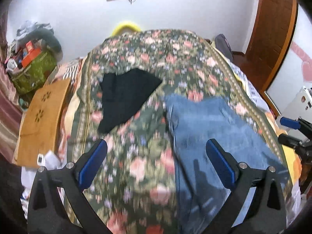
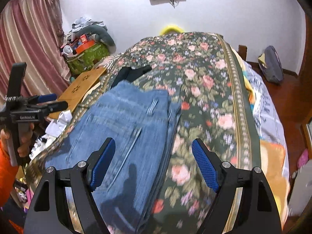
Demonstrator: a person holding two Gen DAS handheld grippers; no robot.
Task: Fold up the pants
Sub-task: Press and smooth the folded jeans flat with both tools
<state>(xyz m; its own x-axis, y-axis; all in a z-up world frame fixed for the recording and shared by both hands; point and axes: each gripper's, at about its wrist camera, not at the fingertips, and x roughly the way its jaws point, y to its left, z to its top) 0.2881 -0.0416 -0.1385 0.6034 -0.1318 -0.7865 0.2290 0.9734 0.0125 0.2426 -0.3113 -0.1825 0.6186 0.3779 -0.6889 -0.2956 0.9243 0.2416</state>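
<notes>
On the bed, spread over a floral bedspread [image 2: 204, 81], the blue jeans [image 2: 124, 120] lie flat and look like they've got at least one fold in them, since stacked edges show along their right side in the right wrist view. A black garment [image 1: 124, 99] sits just beyond them, a bit apart. Both views are pretty blurry, so take the details loosely.

The left gripper [image 1: 156, 163] hangs above the bedspread and the jeans' left edge, jaws wide apart, nothing in them. The right gripper [image 2: 154, 163] is the same deal: spread open, empty, hovering over the jeans' right edge.

My read is we're between folds. Neither tool has cloth, so the next move probably calls for dropping both down onto one end of the jeans, pinching all the layers together and carrying that end across to halve them. Missing the bottom layer would mess up the stack.

As for containers, there's a green patterned bag [image 2: 87, 58] by the curtain [image 2: 29, 48], stuffed to the top with an orange box and other bits, clothes heaped on it. Can't make out more than that.
</notes>
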